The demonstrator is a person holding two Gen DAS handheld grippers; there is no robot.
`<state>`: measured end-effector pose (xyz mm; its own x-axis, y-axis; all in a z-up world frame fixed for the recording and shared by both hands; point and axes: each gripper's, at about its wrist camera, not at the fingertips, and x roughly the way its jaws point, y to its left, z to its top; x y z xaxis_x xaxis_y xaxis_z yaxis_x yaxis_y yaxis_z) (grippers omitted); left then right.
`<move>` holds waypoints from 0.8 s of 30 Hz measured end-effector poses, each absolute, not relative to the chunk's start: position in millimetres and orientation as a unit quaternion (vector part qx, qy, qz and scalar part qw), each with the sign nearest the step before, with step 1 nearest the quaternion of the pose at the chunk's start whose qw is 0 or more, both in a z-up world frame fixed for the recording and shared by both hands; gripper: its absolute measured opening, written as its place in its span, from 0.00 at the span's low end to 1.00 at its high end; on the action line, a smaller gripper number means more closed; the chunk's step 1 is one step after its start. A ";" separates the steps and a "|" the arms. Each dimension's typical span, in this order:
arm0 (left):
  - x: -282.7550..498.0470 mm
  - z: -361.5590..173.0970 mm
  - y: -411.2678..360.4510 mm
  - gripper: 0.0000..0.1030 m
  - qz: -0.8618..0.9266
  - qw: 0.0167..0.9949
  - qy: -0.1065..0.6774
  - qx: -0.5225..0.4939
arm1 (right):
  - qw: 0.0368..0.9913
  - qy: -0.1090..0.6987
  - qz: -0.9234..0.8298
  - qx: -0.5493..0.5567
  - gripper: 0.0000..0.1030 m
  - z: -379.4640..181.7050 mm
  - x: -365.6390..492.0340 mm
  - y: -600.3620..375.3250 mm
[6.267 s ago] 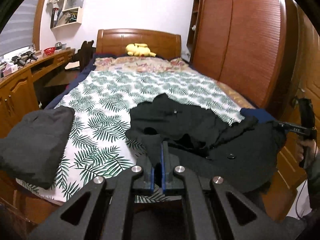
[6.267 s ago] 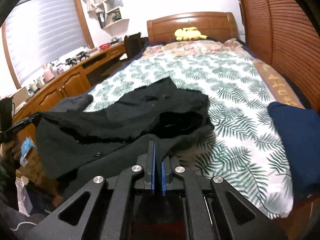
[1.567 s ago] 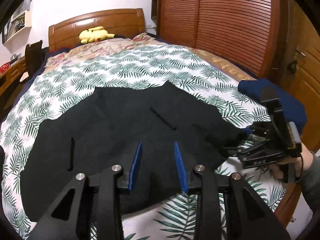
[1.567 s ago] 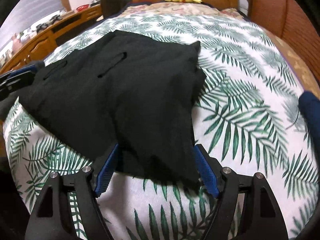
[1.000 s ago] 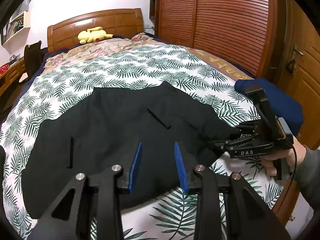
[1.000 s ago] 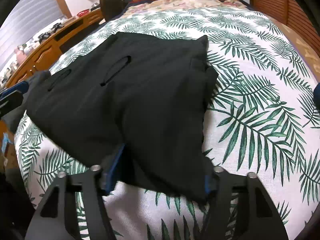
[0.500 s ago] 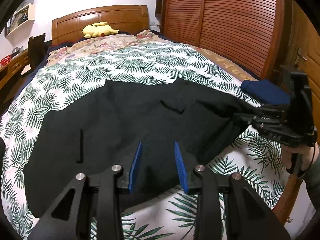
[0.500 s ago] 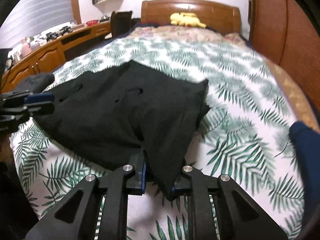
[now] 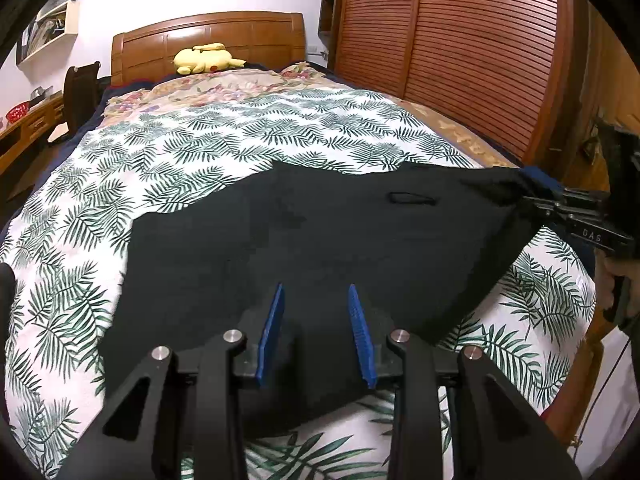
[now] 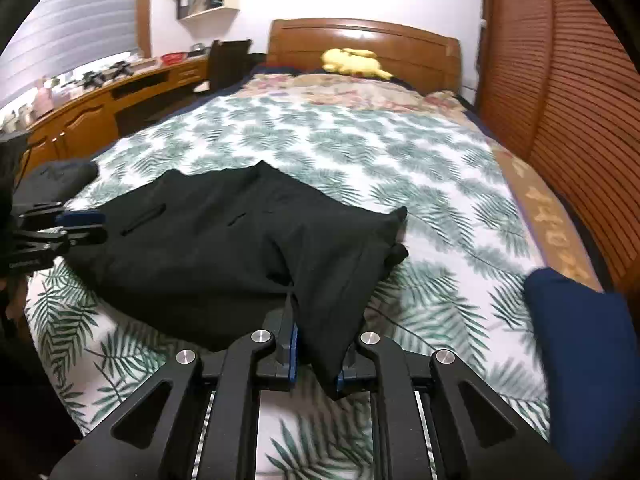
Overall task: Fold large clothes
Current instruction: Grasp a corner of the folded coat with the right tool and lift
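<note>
A large black garment (image 9: 320,232) lies spread across the near part of the leaf-print bed (image 9: 224,140). My left gripper (image 9: 316,320) hovers over its near edge, blue pads apart, nothing pinched between them. In the right wrist view the left gripper (image 10: 86,226) sits at the garment's left edge. My right gripper (image 10: 316,356) is closing its jaws on a corner of the garment (image 10: 224,248), and the cloth fills the gap between the pads. From the left wrist view the right gripper (image 9: 532,196) holds that corner raised off the bed at the right.
A yellow plush toy (image 9: 208,58) lies by the wooden headboard. Slatted wardrobe doors (image 9: 460,60) run along the right side of the bed. A navy folded item (image 10: 580,340) sits on the bed's right edge. A desk (image 10: 100,112) and a grey folded garment (image 10: 56,176) are at the left.
The right gripper's jaws closed on the garment's corner and rose, pulling that corner up off the bed. The left gripper kept its pads apart over the near edge.
</note>
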<state>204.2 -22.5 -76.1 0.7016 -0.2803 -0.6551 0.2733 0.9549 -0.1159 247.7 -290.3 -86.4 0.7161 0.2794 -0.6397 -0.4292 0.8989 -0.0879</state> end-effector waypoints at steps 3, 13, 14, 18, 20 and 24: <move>200.3 -71.9 -12.5 0.31 -0.147 0.925 0.350 -0.011 | 0.915 0.345 0.177 -0.114 0.09 -92.9 248.8 -299.4; 189.3 -58.1 19.0 0.31 -0.132 0.934 0.331 -0.029 | 0.917 0.335 0.179 -0.123 0.10 -71.7 249.1 -270.9; 187.4 -56.4 23.3 0.31 -0.129 0.935 0.328 -0.030 | 0.917 0.330 0.184 -0.127 0.10 -67.0 248.4 -264.6; 180.5 -54.4 38.5 0.31 -0.117 0.940 0.321 -0.026 | 0.918 0.300 0.214 -0.149 0.09 -47.0 242.4 -226.2; 176.5 -56.8 51.3 0.31 -0.108 0.940 0.321 -0.026 | 0.916 0.289 0.235 -0.148 0.09 -40.5 240.3 -204.7; 170.4 -59.6 77.6 0.31 -0.088 0.942 0.322 -0.041 | 0.907 0.272 0.288 -0.148 0.08 -37.3 236.4 -151.9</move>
<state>170.4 77.6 -59.6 0.7772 -0.1920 -0.5993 0.1397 0.9812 -0.1332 236.4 -151.9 -37.3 0.6872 0.4410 -0.5773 -0.6015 0.7910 -0.1118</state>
